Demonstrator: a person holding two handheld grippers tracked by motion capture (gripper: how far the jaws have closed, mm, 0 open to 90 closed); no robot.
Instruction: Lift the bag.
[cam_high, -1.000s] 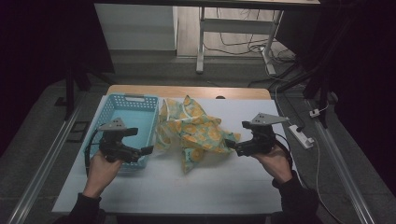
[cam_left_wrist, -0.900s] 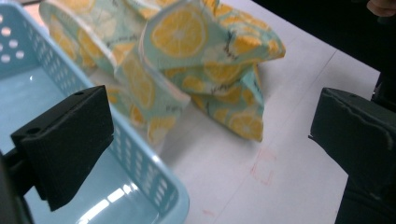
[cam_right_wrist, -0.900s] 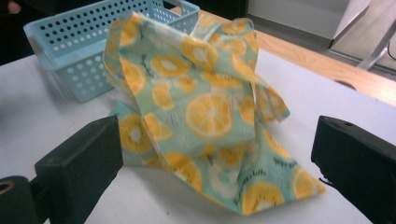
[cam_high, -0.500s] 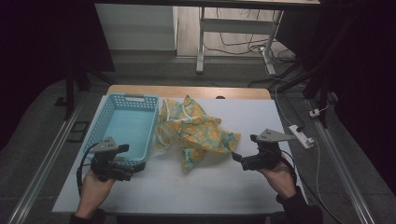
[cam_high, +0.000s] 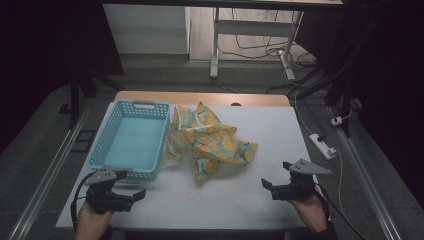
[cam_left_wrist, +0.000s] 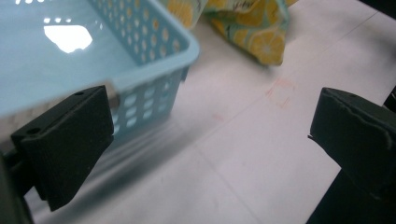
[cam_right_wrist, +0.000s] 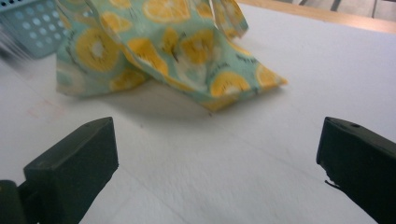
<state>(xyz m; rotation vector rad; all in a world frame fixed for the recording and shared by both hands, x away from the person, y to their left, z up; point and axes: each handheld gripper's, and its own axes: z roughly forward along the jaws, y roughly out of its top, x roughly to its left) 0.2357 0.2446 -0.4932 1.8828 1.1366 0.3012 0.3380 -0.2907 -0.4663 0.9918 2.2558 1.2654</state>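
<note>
Jaws on both our grippers stand wide apart, gripping nothing: our left gripper (cam_high: 131, 196) sits near the table's front edge, just before the blue basket (cam_high: 131, 141), and our right gripper (cam_high: 274, 186) near the front right. Between them the lemon-print cloth (cam_high: 212, 142) lies crumpled mid-table, touching the basket's right wall, long axis slanting from back-left to front-right. White table (cam_high: 225, 200) lies bare before it.

Dim, dark surroundings in the high view; overhead glare on the light-blue perforated plastic basket (cam_left_wrist: 70, 37); its near corner blurred; the lemon-print fabric (cam_right_wrist: 154, 51) casts soft shadow.
</note>
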